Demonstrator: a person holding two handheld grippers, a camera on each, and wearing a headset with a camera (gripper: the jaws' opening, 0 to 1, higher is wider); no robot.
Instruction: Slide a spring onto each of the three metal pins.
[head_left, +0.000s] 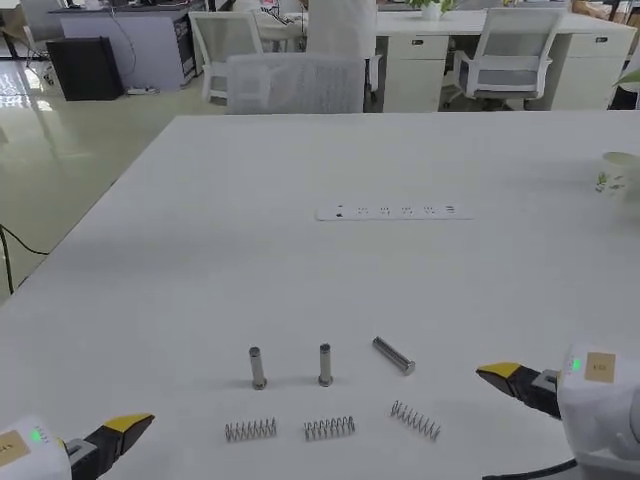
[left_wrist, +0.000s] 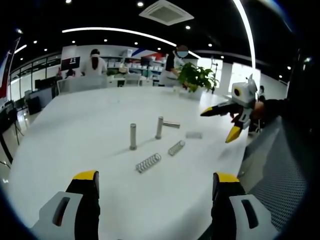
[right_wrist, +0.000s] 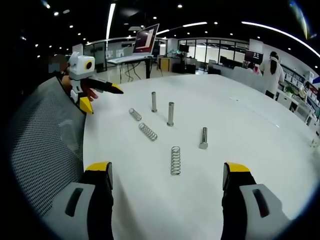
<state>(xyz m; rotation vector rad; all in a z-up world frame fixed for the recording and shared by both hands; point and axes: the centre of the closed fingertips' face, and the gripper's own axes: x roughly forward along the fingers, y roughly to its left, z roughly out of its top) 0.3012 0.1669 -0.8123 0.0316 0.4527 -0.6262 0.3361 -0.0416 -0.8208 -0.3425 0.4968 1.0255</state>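
Two metal pins stand upright on the white table, a left pin (head_left: 257, 367) (left_wrist: 133, 136) (right_wrist: 154, 101) and a middle pin (head_left: 325, 364) (left_wrist: 159, 127) (right_wrist: 170, 114). A third pin (head_left: 393, 355) (left_wrist: 171, 124) (right_wrist: 204, 137) lies on its side to their right. Three springs lie in a row nearer me: left spring (head_left: 250, 430) (left_wrist: 148, 162), middle spring (head_left: 329, 428) (left_wrist: 176, 147), right spring (head_left: 415, 420) (right_wrist: 175, 160). My left gripper (head_left: 128, 426) (left_wrist: 156, 176) (right_wrist: 102, 98) hovers open at the near left. My right gripper (head_left: 500, 376) (right_wrist: 167, 167) (left_wrist: 218, 125) hovers open at the near right. Neither holds anything.
A white power strip (head_left: 392, 211) lies at the middle of the table (head_left: 200, 250). A patterned cup (head_left: 618, 172) stands at the right edge. Office chairs (head_left: 295, 83) and desks stand beyond the far edge. A grey mesh chair back (right_wrist: 45, 150) is beside the near edge.
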